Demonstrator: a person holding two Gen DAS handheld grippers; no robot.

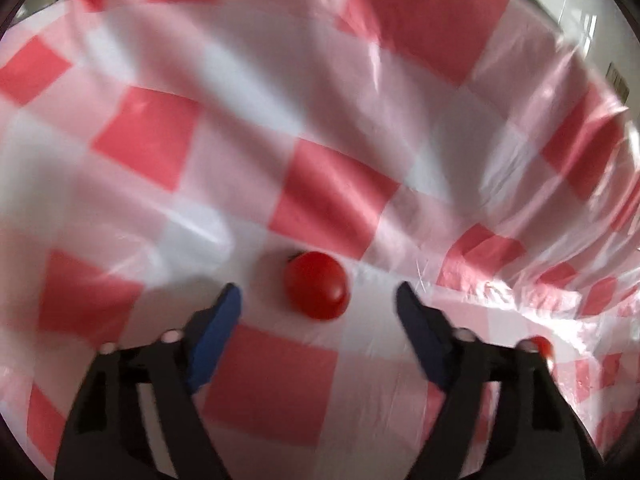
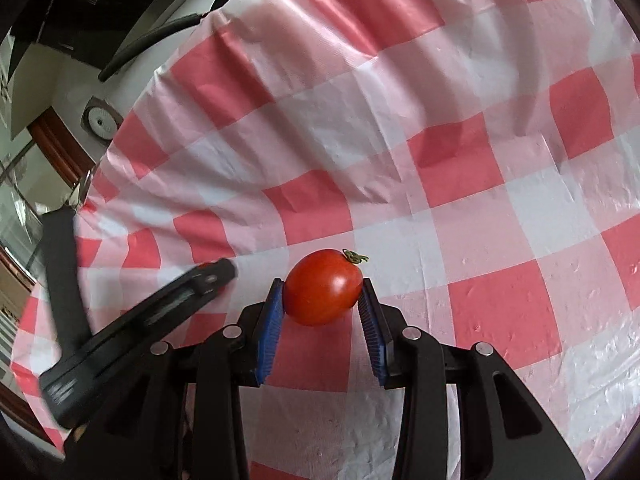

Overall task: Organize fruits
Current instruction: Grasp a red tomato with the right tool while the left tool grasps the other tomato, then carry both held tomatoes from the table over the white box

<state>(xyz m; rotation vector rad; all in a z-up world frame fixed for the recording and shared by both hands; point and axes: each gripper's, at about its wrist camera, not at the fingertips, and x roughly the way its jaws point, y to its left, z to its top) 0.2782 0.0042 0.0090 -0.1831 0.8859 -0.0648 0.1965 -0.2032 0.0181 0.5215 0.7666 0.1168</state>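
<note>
A small, glossy red tomato with a dry green stalk (image 2: 323,286) sits pinched between the ribbed blue pads (image 2: 269,328) of the right gripper (image 2: 322,300), its jaws pressed against the fruit's two sides just above a red, pink and white checked plastic tablecloth (image 2: 460,128); the grip across the middle looks chosen to keep the round fruit from rolling out. Beside it, the left gripper (image 1: 318,294) stands spread, its jaws on either flank of a second smooth red tomato (image 1: 317,285) that rests on the cloth untouched, apparently lined up for a pinch. A third red fruit (image 1: 543,347) peeks out behind that gripper's right finger, too hidden to identify. No bowl or tray for sorting shows in either view.
</note>
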